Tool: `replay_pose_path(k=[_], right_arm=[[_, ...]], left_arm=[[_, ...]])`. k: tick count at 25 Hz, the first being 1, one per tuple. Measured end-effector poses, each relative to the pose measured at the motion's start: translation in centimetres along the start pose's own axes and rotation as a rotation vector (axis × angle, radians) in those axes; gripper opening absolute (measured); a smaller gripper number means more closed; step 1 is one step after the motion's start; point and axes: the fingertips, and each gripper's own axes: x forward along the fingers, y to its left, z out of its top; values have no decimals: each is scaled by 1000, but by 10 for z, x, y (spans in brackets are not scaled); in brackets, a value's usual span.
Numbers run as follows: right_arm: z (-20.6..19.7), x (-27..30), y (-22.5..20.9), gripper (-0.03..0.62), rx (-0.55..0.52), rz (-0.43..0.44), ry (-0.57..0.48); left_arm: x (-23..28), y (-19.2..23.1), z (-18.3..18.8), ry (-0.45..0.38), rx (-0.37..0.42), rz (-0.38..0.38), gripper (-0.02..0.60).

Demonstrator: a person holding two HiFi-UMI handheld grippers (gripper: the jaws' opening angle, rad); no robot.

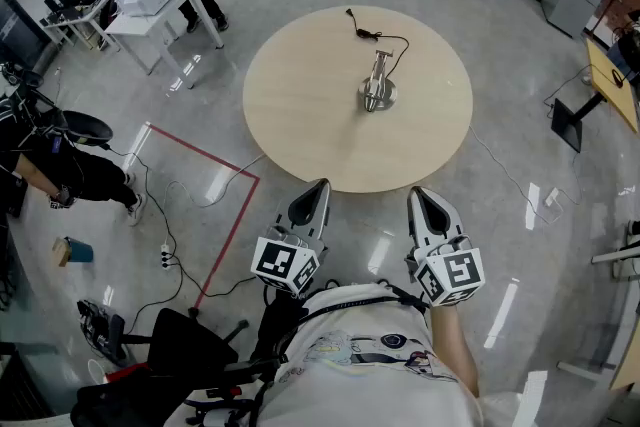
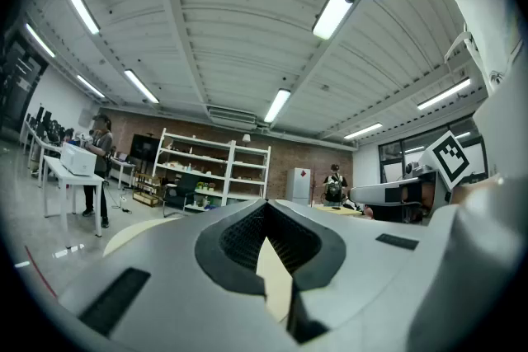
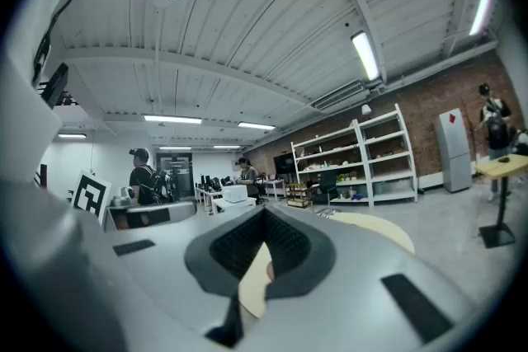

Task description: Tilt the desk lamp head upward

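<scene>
One desk lamp (image 1: 377,85), one round table (image 1: 300,125), two tongs: left tongs (image 1: 320,187), right tongs (image 1: 417,195).

The person holds two grippers low in front of the chest, side by side and a little apart. The left gripper (image 1: 318,187) points forward and a bit to the right. Its jaws are pressed together and hold nothing. The right gripper (image 1: 418,195) points forward too, with its jaws closed and empty. The left marker cube (image 1: 286,265) and the right marker cube (image 1: 452,275) sit at the back ends, close to the body. The bare right forearm (image 1: 456,347) reaches back from the right gripper.
</scene>
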Motion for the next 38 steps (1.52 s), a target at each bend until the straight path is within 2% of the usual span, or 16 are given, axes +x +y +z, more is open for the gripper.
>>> replay_pose_path(k=[13, 21, 31, 38], right_arm=[[-4, 10, 8, 3, -8, -7, 4], [-10, 9, 20, 3, 13, -17, -5], [-47, 22, 52, 3, 39, -43, 77], [-48, 44, 25, 3, 37, -87, 77]], left_arm=[[-2, 13, -3, 3, -13, -7, -9], [-16, 21, -14, 48, -22, -29, -9], [-40, 48, -51, 124, -93, -59, -9], [-6, 60, -65, 136, -116, -79, -9]])
